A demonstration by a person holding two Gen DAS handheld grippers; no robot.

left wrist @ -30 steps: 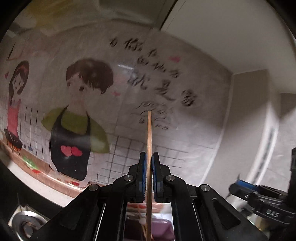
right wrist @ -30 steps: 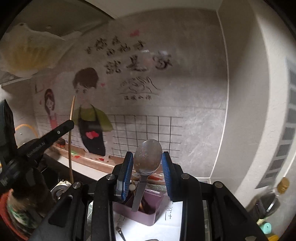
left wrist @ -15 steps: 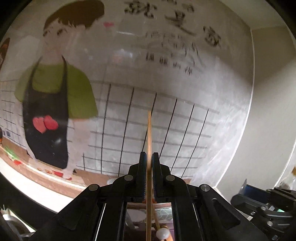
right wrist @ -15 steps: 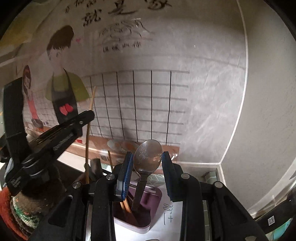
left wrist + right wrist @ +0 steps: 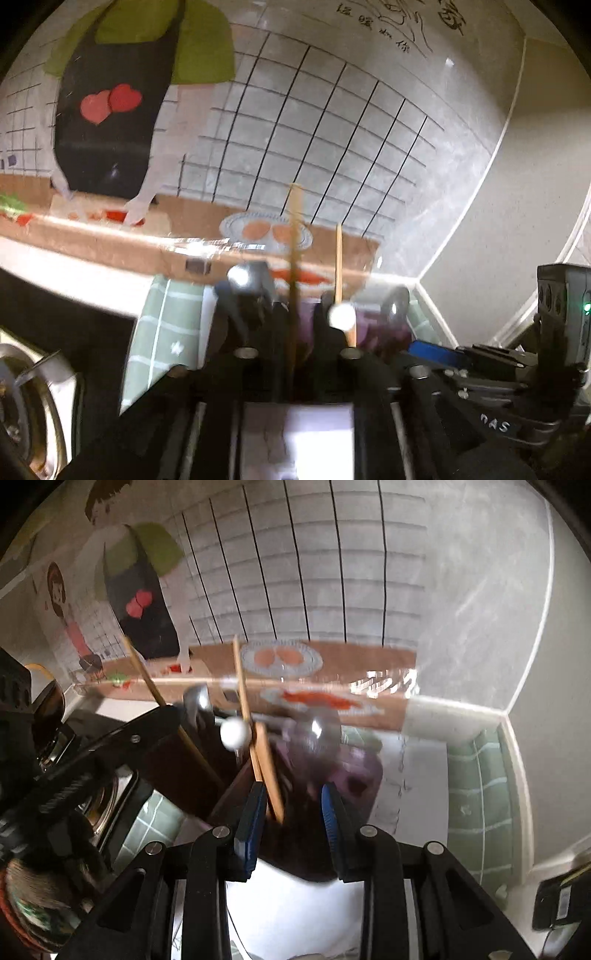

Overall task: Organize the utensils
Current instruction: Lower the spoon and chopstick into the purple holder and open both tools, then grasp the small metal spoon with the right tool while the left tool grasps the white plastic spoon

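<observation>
Chopstick [image 5: 294, 280]: thin, stiff wood, very light — it stands upright between the jaws, its lower end going down toward the purple holder [image 5: 384, 328].
Left gripper [image 5: 291, 314]: jaws have just been opening and stand spread, pads clear of the chopstick.
Spoon [image 5: 317, 738]: smooth metal, likely slippery and heavier at the bowl; it is blurred over the holder, best pinched along the neck.
Right gripper [image 5: 293, 805]: blue pads apart — whether they press the spoon handle, I cannot tell.
Holder contents: other wooden sticks [image 5: 258, 746], one with a white ball tip [image 5: 234, 734].
Surface: white paper [image 5: 295, 912] on a green checked cloth [image 5: 480, 805].
</observation>
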